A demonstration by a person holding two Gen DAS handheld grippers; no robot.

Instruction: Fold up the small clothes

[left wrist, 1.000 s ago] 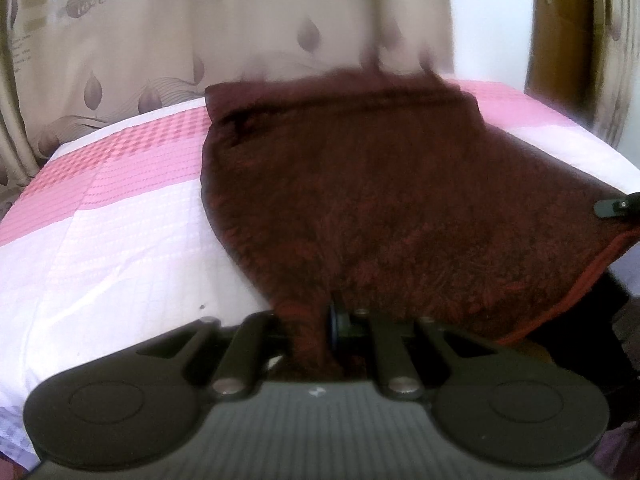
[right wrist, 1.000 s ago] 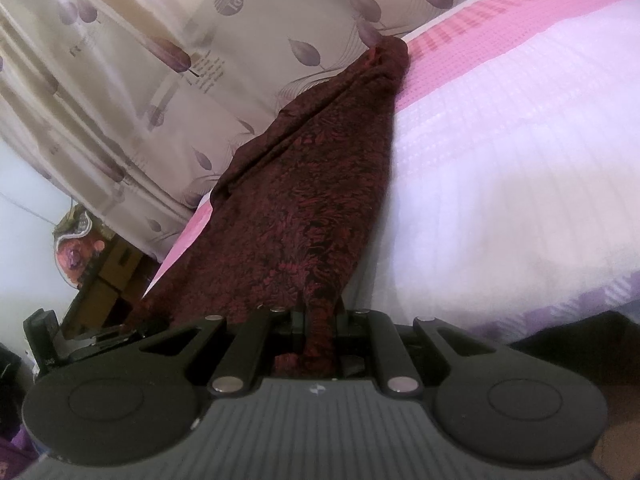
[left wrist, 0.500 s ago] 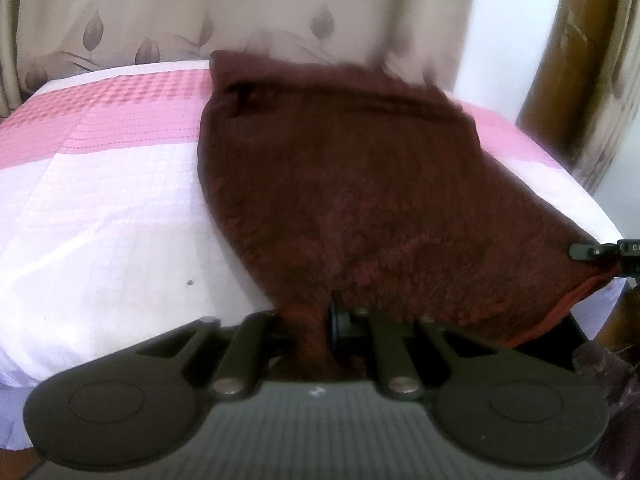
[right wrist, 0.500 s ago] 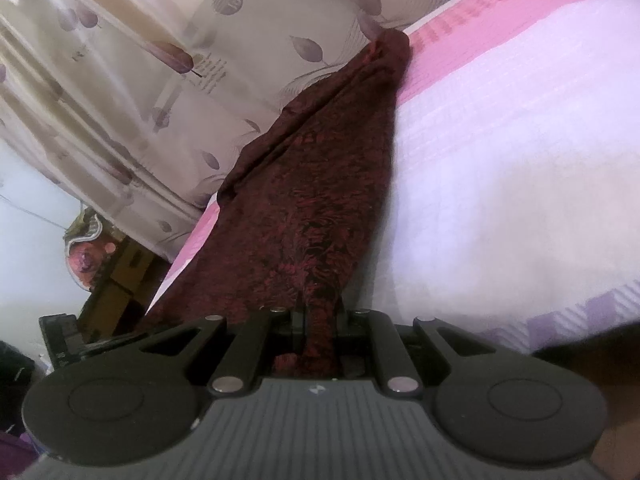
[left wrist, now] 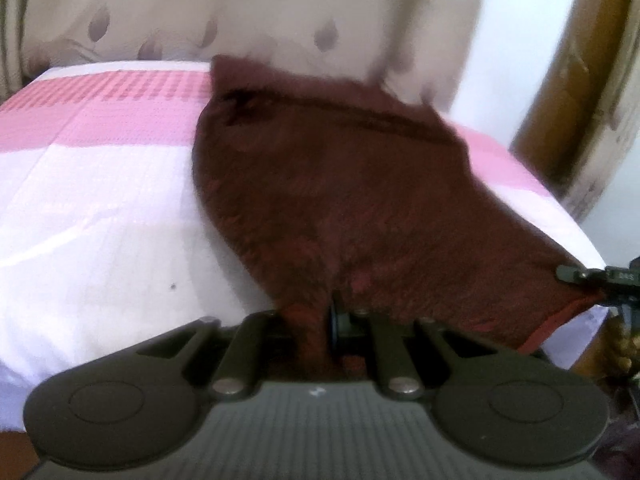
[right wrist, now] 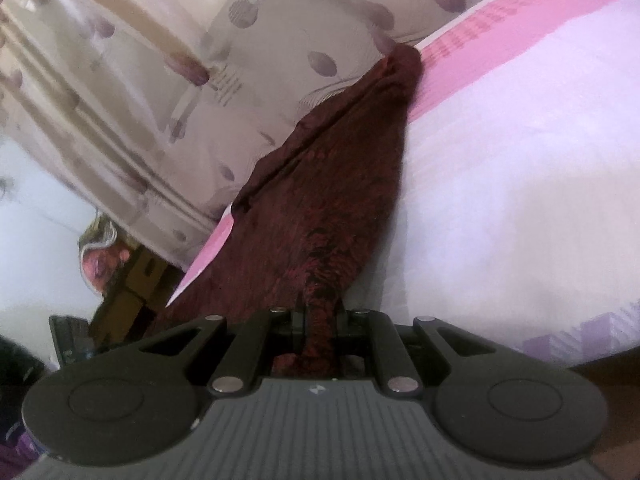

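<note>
A dark maroon garment (left wrist: 352, 200) with a red pattern lies spread over the bed, reaching from the near edge to the curtain. My left gripper (left wrist: 316, 320) is shut on its near corner, and cloth bunches between the jaws. My right gripper (right wrist: 318, 320) is shut on the other near corner (right wrist: 316, 276); in the left wrist view that right gripper (left wrist: 580, 274) shows at the far right, pinching the red-hemmed corner. In the right wrist view the garment (right wrist: 320, 184) runs away as a narrow strip to the bed's far edge.
The bed cover (left wrist: 92, 216) is white with a pink band (left wrist: 104, 108) along the far side. A beige leaf-print curtain (right wrist: 168, 92) hangs behind the bed. A wooden frame (left wrist: 572, 80) stands at the right, and a picture and dark clutter (right wrist: 104, 256) sit past the bed.
The left wrist view has swung and rolled, so the bed sits more level and the garment more central. The right wrist view has barely shifted. Both grips hold as before.
</note>
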